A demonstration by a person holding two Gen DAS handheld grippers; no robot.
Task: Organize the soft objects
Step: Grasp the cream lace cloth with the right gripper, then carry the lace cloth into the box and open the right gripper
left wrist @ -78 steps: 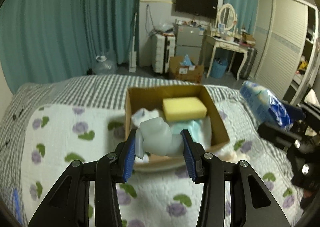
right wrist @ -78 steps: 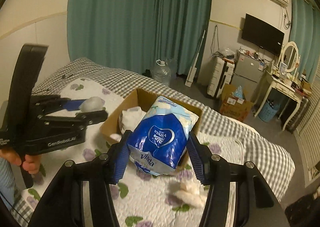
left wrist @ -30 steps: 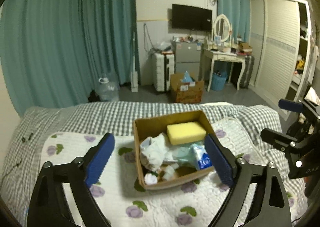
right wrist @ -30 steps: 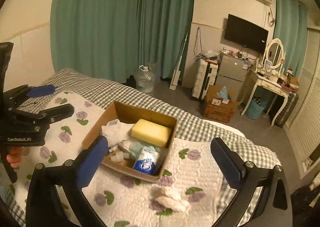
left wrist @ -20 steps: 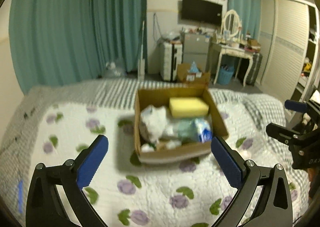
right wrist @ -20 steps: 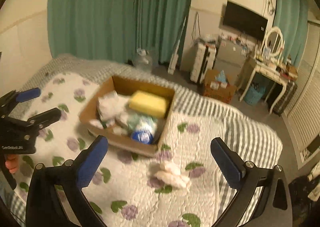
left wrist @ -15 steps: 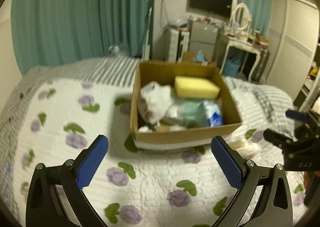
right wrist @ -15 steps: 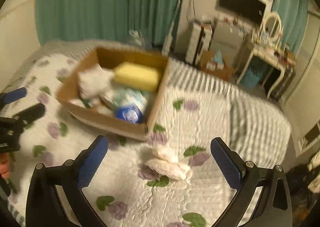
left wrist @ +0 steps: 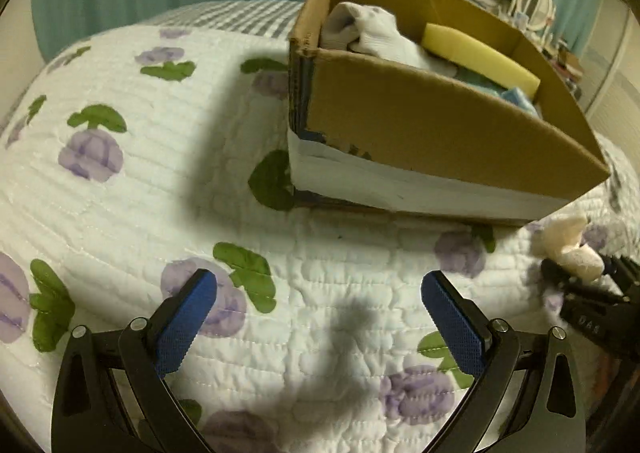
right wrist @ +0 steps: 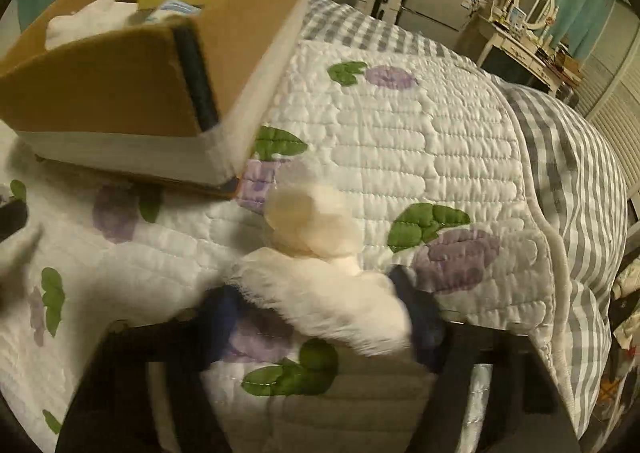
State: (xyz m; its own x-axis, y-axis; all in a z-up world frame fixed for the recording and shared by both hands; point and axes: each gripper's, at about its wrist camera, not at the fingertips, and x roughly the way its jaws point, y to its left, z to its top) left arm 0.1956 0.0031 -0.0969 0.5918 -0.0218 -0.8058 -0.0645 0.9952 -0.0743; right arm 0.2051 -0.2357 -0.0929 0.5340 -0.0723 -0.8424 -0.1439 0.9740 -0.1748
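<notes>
A cardboard box (left wrist: pixel 440 125) stands on the flowered quilt and holds a white cloth (left wrist: pixel 372 33), a yellow sponge (left wrist: pixel 476 53) and a blue pack. My left gripper (left wrist: pixel 318 301) is open and empty, low over the quilt in front of the box. In the right wrist view my right gripper (right wrist: pixel 324 305) is blurred, its fingers on either side of a cream fluffy soft object (right wrist: pixel 320 269) lying on the quilt beside the box (right wrist: pixel 132 93). That object also shows in the left wrist view (left wrist: pixel 572 245), with the right gripper at it.
The white quilt (left wrist: pixel 120 181) with purple flowers covers a grey checked bed (right wrist: pixel 572 157). Teal curtains, a TV, a dresser with a mirror (right wrist: pixel 532 5) and wardrobe doors stand beyond the bed.
Both grippers have dropped low toward the quilt. The right gripper has narrowed from wide open to closely flank the cream soft object. The left one stays open.
</notes>
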